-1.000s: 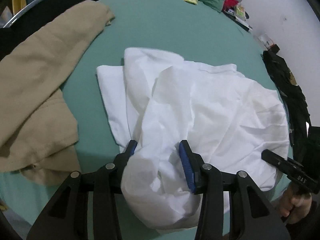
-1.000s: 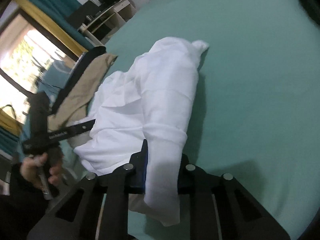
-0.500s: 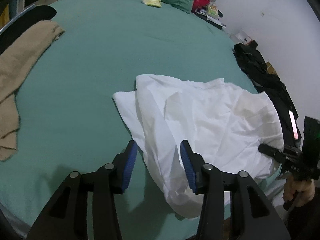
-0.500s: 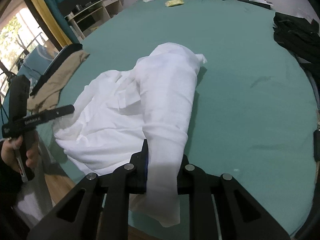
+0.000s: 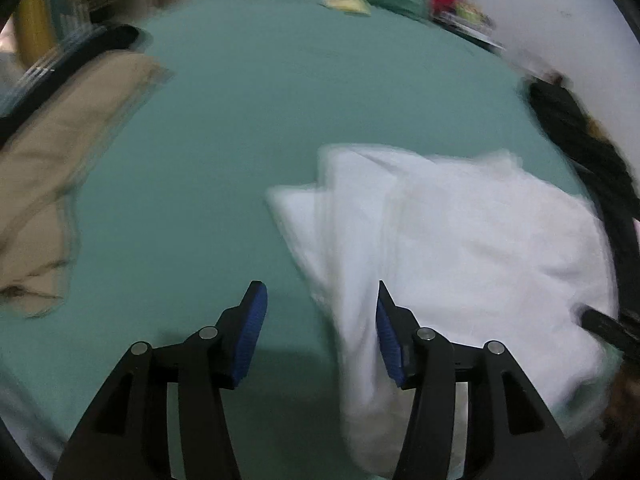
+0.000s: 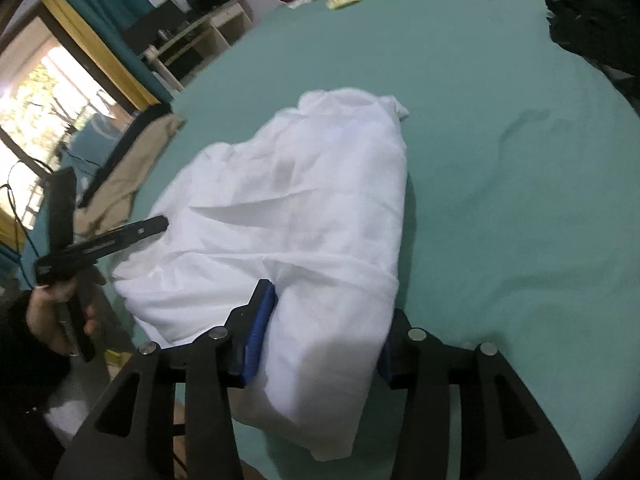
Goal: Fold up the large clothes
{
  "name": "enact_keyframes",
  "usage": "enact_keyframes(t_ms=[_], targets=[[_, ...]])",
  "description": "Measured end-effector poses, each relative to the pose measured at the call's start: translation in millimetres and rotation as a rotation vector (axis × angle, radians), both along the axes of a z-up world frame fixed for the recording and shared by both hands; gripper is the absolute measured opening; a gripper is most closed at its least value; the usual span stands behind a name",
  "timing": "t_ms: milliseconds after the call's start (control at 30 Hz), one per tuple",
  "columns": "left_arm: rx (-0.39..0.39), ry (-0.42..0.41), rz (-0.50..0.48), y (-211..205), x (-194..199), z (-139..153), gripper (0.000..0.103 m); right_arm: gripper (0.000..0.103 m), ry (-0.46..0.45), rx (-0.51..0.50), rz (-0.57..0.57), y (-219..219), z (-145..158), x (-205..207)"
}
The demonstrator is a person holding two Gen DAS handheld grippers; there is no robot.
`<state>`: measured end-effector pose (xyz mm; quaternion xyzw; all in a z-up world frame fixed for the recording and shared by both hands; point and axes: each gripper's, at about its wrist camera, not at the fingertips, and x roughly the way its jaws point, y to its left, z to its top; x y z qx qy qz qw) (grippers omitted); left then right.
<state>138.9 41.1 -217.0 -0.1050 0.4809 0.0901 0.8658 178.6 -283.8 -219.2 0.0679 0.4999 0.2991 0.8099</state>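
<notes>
Left wrist view, blurred: left hand-held gripper (image 5: 318, 320) spread wide, grasping nothing; white garment (image 5: 460, 248) lies on the green bed (image 5: 240, 140), one fold beside the right pad. Tan garment (image 5: 52, 168) far left.

Right wrist view: right hand-held gripper (image 6: 324, 328) spread, white garment (image 6: 296, 216) bunched between its pads, hanging over the bed (image 6: 520, 160) edge.
</notes>
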Motion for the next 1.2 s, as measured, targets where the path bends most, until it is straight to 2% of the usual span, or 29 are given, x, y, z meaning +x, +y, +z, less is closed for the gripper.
enact_keyframes(t_ms=[33,100,133,233,367,567,667,833,933,1067,1200], targets=[[0.018,-0.008,0.039,5.2,0.5,0.4,0.055,0.049,-0.006,-0.004,-0.006,-1.8,1.2,0.5],[-0.011,0.017,0.067,11.2,5.0,-5.3,0.056,0.057,-0.036,-0.016,-0.04,-9.8,6.5,1.0],[-0.057,0.029,0.083,16.1,6.8,-10.4,0.057,0.058,-0.047,-0.007,-0.059,-15.0,8.9,0.9],[-0.17,-0.005,0.102,27.2,9.3,-8.5,0.063,0.061,-0.054,0.06,-0.114,-34.0,15.5,0.7],[-0.373,-0.02,0.033,20.5,12.0,-14.6,0.065,0.063,-0.024,0.097,-0.17,-46.3,11.9,4.0],[-0.538,0.029,-0.145,-17.7,14.0,-26.4,0.069,0.064,0.014,0.066,-0.158,-40.2,-1.8,8.4],[-0.524,0.038,-0.186,-39.5,12.4,-27.5,0.075,0.066,0.022,0.037,-0.149,-34.2,-7.4,10.4],[-0.584,0.063,-0.279,-63.2,9.8,-24.1,0.078,0.069,0.0,-0.022,-0.139,-24.8,-11.4,8.7],[-0.583,0.059,-0.276,-67.7,9.3,-23.3,0.079,0.07,-0.011,-0.053,-0.138,-21.0,-13.3,7.5],[-0.639,0.04,-0.265,-59.8,1.1,-23.6,0.083,0.071,-0.034,-0.102,-0.126,-13.8,-13.8,6.7],[-0.565,0.059,-0.289,-70.6,10.2,-22.6,0.083,0.074,-0.033,-0.104,-0.134,-14.1,-14.3,8.0]])
